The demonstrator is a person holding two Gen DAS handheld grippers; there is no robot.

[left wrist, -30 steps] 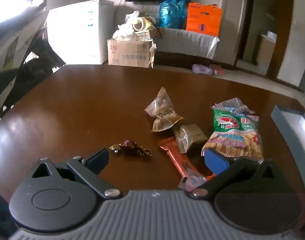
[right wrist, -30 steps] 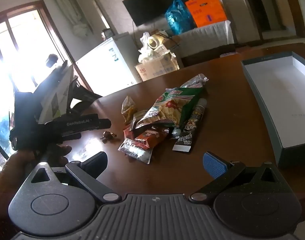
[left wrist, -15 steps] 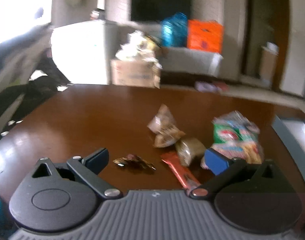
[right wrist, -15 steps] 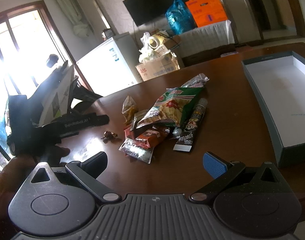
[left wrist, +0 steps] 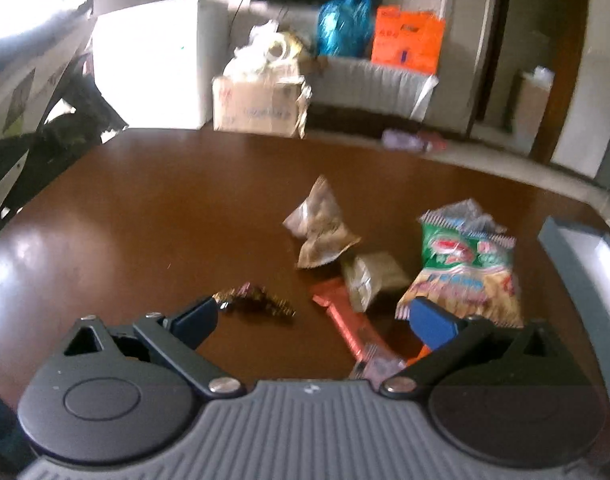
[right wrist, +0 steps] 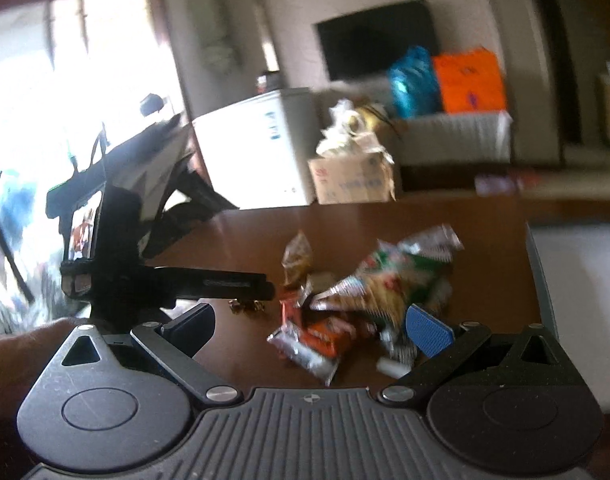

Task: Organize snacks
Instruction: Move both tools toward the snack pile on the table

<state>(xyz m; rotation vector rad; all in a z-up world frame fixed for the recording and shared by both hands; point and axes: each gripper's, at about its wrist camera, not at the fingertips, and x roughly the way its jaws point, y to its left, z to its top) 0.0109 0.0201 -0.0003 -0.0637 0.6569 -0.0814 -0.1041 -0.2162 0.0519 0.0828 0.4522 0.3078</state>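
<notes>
Left gripper (left wrist: 311,318) low over table (left wrist: 145,216), jaws wide, nothing held. Candy (left wrist: 253,298) just beyond its left fingertip; orange bar (left wrist: 343,326) lies between fingers. Beyond: tan pouch (left wrist: 321,226), olive packet (left wrist: 371,276), green cracker bag (left wrist: 465,268), clustered. Right gripper (right wrist: 309,324) jaws wide, empty, facing same pile. Grey box (right wrist: 577,300) right of pile. Both views blurred.

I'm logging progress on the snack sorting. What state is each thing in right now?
Left tongs: open, empty.
Right tongs: open, empty.
Box: open; visible part empty.
Green cracker bag: lying flat on the table.
Orange bar: lying flat.
Small candy: lying apart from the pile.
</notes>
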